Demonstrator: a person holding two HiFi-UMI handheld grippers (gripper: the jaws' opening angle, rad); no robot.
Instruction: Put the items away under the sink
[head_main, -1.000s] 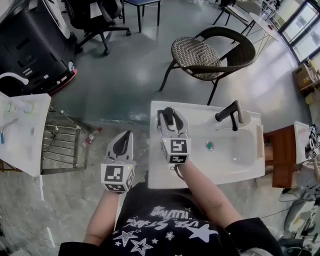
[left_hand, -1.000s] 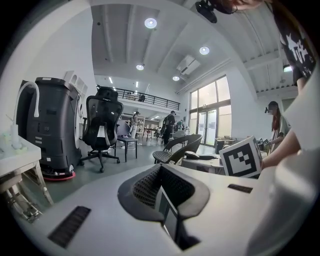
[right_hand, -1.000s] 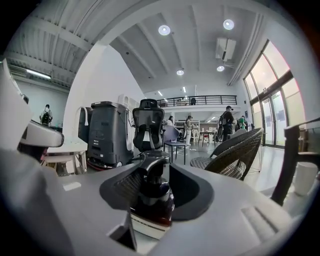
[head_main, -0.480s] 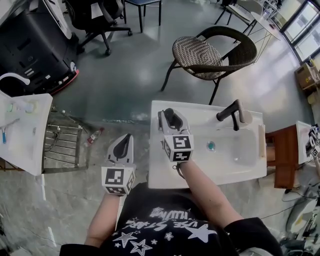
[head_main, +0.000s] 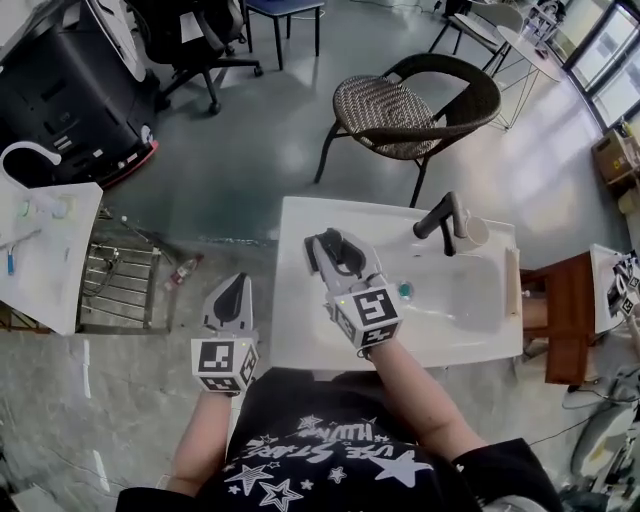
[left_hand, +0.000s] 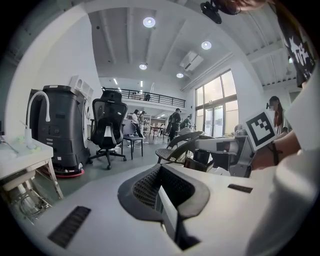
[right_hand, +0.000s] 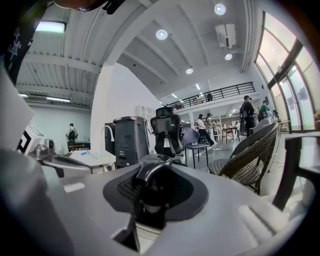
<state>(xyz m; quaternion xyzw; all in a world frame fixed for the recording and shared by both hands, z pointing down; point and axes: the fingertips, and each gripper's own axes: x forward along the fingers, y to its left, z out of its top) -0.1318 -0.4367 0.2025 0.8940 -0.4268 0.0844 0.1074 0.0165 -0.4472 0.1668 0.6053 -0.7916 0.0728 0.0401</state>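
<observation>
Right gripper (head_main: 335, 248) is squeezing a dark thing (right_hand: 150, 170)
Its jaws have just been closing on it; left gripper (head_main: 236, 288), at 8 o'clock, is pinching air; a green bit (head_main: 405, 290) is lying in the sink (head_main: 480, 305)

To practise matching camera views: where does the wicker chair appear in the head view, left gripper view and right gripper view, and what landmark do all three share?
Head view: wicker chair, top centre.
Left gripper view: wicker chair, mid-frame.
Right gripper view: wicker chair, right side.
Shared landmark: black office chair, left of the wicker chair in each.
</observation>
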